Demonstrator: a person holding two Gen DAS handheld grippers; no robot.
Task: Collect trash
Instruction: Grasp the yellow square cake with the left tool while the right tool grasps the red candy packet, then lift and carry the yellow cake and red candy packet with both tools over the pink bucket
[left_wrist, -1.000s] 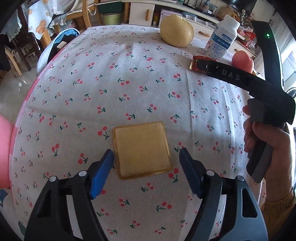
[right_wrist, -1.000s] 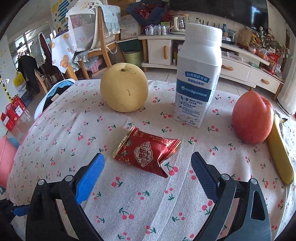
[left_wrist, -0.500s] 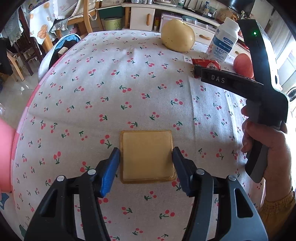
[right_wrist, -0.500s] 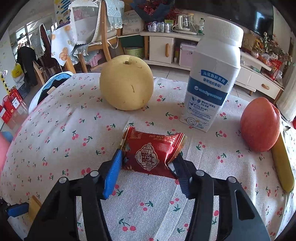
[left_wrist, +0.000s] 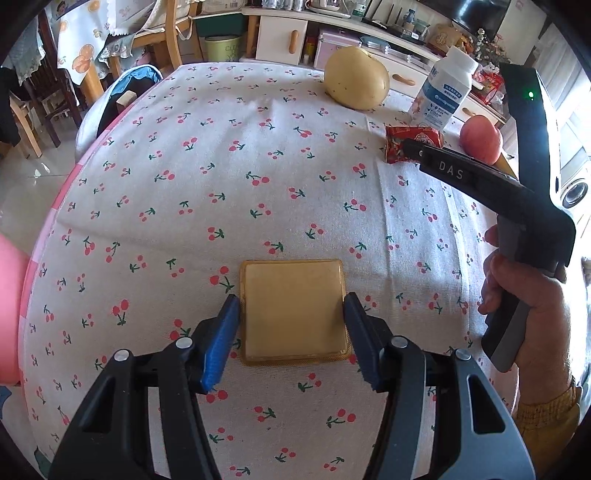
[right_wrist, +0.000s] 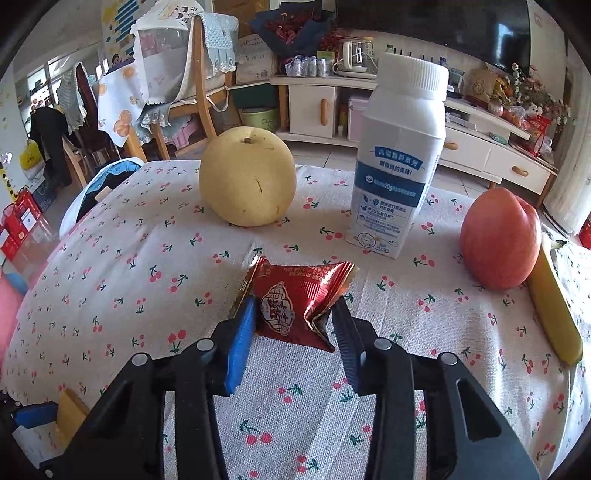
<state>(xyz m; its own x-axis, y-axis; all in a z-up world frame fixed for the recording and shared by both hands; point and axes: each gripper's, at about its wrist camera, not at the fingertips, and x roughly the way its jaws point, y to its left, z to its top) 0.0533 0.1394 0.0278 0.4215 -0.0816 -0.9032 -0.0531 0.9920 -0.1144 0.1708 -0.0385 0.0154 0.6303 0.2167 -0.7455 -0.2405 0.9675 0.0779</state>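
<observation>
Cherry-printed cloth covered the desk (left_wrist: 258, 147), and nearest the left hand-held gripper (left_wrist: 291, 332) a flat yellow square packet (left_wrist: 293, 310) lay with 1 blue pad against each side edge, pinched flat for lifting as trash. Farther on, the right hand-held gripper (right_wrist: 291, 325) was closing its jaws on the red snack wrapper (right_wrist: 291, 299), whose foil already crumpled between the pads. Beyond stood the pear (right_wrist: 247, 177), white bottle (right_wrist: 399, 173) and red apple (right_wrist: 498, 240), probably left alone as non-trash.
</observation>
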